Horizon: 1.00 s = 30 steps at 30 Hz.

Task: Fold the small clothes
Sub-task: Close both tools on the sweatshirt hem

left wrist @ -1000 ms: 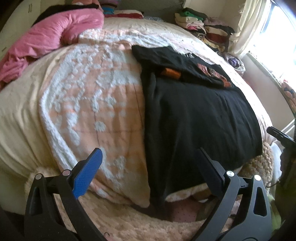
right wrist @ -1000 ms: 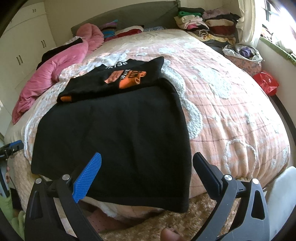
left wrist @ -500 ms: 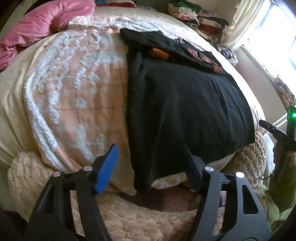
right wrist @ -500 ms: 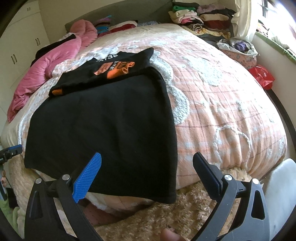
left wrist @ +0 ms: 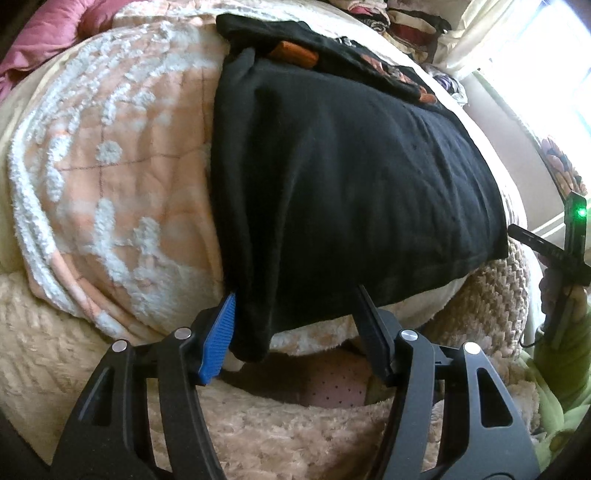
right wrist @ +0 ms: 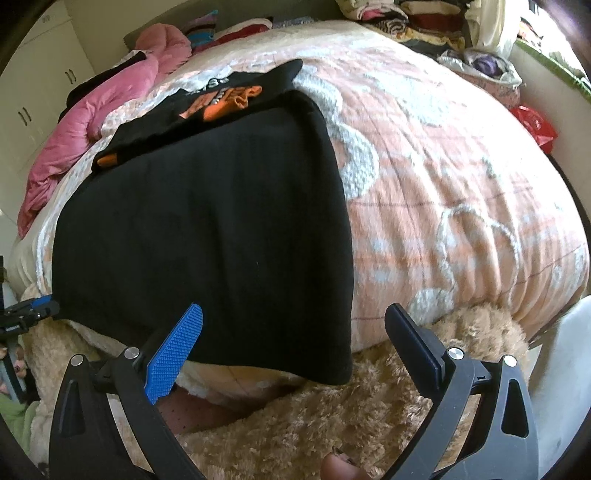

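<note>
A black garment (left wrist: 351, 177) lies flat on the bed, its near hem hanging over the bed's edge; it also shows in the right wrist view (right wrist: 207, 229). Behind it lies a folded black shirt with orange print (right wrist: 221, 99), also in the left wrist view (left wrist: 332, 55). My left gripper (left wrist: 295, 325) is open, its jaws on either side of the garment's near left corner, the blue pad (left wrist: 218, 339) touching the cloth. My right gripper (right wrist: 295, 332) is open, just in front of the garment's near right corner (right wrist: 332, 369), apart from it.
The bed has a peach and white quilt (right wrist: 461, 184) over a fluffy beige blanket (right wrist: 369, 406). A pink duvet (right wrist: 99, 122) lies at the far left, stacks of folded clothes (right wrist: 424, 18) at the headboard. The right gripper's tip (left wrist: 546, 251) shows in the left wrist view.
Both grippers have moved forward and down toward the garment's near hem. The left gripper's jaws have narrowed and now straddle the left corner. The garment has not moved.
</note>
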Available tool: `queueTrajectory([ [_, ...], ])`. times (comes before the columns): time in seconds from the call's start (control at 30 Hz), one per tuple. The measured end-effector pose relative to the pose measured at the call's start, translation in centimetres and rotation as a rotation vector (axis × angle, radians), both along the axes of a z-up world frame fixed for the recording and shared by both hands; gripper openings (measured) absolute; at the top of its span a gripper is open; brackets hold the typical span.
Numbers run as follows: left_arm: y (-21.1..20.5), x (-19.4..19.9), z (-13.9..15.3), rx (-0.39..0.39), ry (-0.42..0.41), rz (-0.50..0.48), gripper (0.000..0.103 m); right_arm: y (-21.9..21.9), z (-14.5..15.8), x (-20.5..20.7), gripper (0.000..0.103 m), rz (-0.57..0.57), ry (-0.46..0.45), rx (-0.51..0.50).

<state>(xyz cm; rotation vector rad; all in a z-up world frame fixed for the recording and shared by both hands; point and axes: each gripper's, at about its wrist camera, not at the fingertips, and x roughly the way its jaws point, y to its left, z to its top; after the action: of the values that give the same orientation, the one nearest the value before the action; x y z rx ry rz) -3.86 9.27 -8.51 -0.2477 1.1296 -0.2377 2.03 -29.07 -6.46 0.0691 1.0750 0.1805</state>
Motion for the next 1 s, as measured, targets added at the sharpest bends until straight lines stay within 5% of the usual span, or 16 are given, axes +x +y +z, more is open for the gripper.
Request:
queueTrajectory([
  [0.23,1.1,0.2,-0.4,-0.053,0.010,0.027,0.053,-0.5,-1.4,0.1,0.097,0.005,0.056,0.034],
  [0.3,1.3,0.2,-0.5,-0.067,0.012,0.031,0.053,-0.5,-1.8,0.2,0.069,0.007,0.070,0.038],
  [0.47,1.8,0.4,-0.6,-0.097,0.016,0.043,0.053,-0.5,-3.1,0.2,0.043,0.021,0.095,0.051],
  [0.6,2.1,0.4,-0.7,-0.111,0.018,0.050,0.053,-1.0,-2.5,-0.3,0.009,0.029,0.062,0.100],
  [0.8,2.2,0.5,-0.8,-0.108,0.020,0.052,0.053,-1.0,0.5,-0.9,0.008,0.035,-0.059,0.185],
  [1.0,2.4,0.5,-0.8,-0.084,0.028,0.068,0.022,-0.4,4.4,-0.9,0.007,0.071,-0.189,0.225],
])
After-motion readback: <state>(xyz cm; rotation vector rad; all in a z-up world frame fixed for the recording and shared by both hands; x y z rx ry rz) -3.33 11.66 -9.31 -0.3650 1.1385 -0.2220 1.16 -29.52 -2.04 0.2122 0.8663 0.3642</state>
